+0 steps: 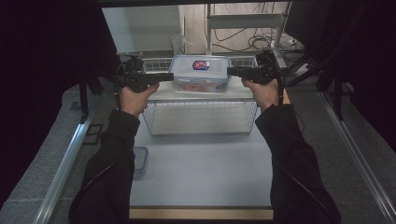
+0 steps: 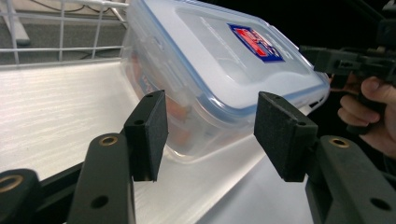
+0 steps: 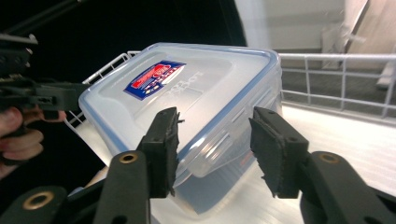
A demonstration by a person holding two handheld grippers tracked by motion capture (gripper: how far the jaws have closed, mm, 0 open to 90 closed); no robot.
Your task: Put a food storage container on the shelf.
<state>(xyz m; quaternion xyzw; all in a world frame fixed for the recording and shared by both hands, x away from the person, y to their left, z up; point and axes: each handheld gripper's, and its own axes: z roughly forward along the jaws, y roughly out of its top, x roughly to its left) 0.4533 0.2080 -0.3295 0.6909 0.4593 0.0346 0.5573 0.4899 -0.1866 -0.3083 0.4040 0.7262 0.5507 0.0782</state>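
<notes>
A clear plastic box (image 1: 201, 74) with a snap-on lid and a red and blue label stands on the white top shelf (image 1: 201, 93) of a wire rack at the back of the table. Something reddish shows through its wall. My left gripper (image 1: 170, 77) reaches in from the left. Its jaws stand open astride the box's near corner (image 2: 210, 121), and the pads (image 2: 149, 130) do not press on it. My right gripper (image 1: 229, 71) comes in from the right. It is open too, with the box's other corner (image 3: 210, 154) between its pads (image 3: 275, 154).
The wire rack (image 1: 201, 116) has a low rail (image 2: 60, 46) around its top shelf behind the box. A small clear container (image 1: 140, 161) lies on the white tabletop (image 1: 201, 172) by the left sleeve. Dark curtains and metal rails flank the table.
</notes>
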